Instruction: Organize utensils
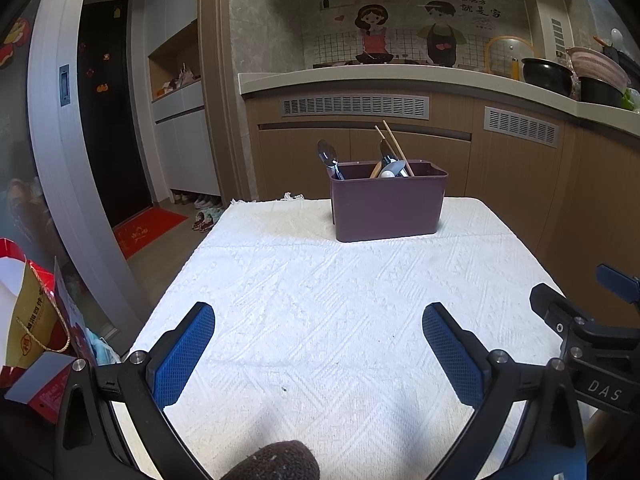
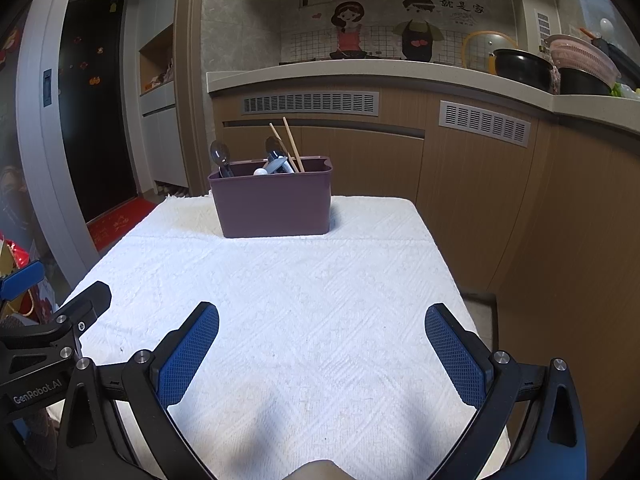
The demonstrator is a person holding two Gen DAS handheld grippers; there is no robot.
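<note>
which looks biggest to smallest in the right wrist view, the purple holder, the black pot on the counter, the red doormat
1. Purple plastic utensil holder
2/3. Black pot and red doormat look alike; both sit farther away, so unsure.

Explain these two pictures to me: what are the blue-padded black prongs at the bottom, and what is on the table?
No robot here: a person holds two hand-held grippers, each carrying its own camera looking forward. One picture is from the left gripper, the other from the right gripper. Both have their jaws wide open and hold nothing. On the white textured tablecloth stands a purple plastic utensil bin, holding metal spoons and wooden chopsticks. Nothing else lies on the cloth.
</note>
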